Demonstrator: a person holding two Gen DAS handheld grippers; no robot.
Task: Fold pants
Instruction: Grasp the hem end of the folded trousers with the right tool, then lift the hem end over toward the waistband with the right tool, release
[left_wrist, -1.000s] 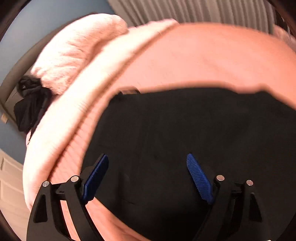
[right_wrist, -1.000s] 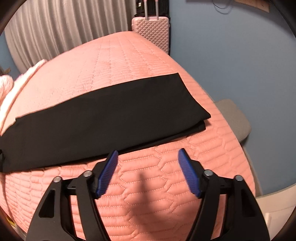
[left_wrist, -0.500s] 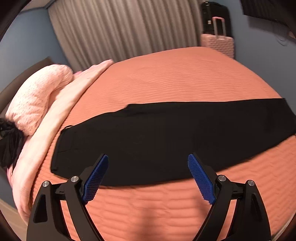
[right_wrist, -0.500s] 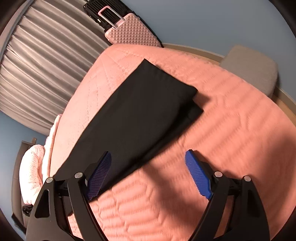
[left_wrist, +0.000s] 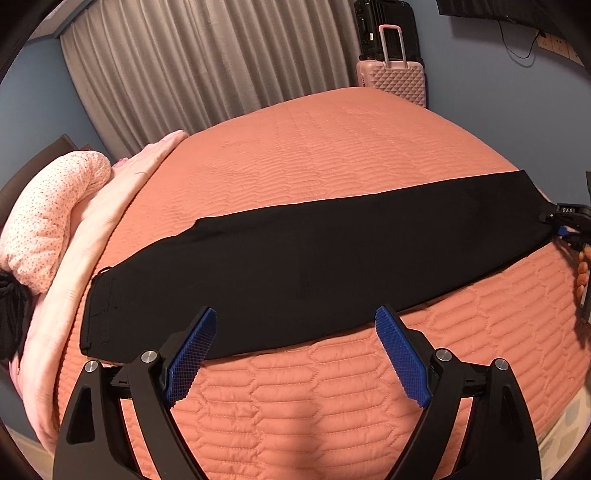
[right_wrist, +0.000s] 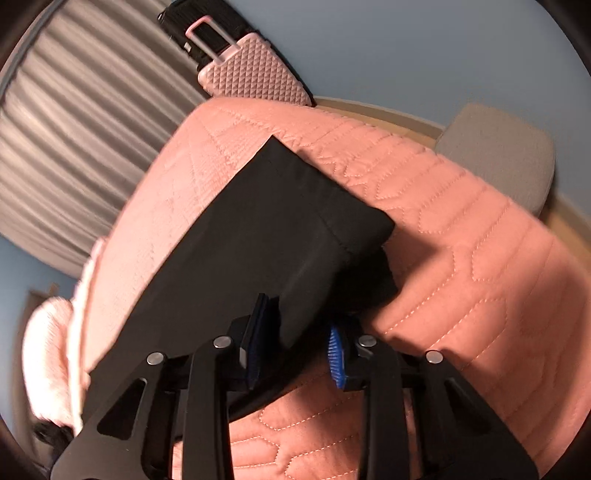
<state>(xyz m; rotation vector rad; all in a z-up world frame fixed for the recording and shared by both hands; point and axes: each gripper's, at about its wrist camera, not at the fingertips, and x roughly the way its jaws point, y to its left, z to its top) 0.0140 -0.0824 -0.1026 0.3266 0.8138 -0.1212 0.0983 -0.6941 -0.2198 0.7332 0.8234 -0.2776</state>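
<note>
Two grippers over black pants (left_wrist: 314, 258) laid lengthwise across a quilted pink bed (left_wrist: 332, 147), legs already stacked one on the other.
Left gripper (left_wrist: 295, 354) hovers near the long front edge with its jaws wide apart and empty; right gripper (right_wrist: 299, 343) has its jaws drawn in on the hem end of the pants, cloth bunched between the blue pads (right_wrist: 336, 354) (whether both layers are caught cannot be told). Judged from the drape, the fabric is light, limp and smooth, so it will sag and slide layer over layer when lifted; a hold at the corners of hem and waistband (left_wrist: 99, 314), through both layers, should serve best. Pillows (left_wrist: 48, 221) and a pink suitcase (left_wrist: 395, 79) stand well apart from the work.
</note>
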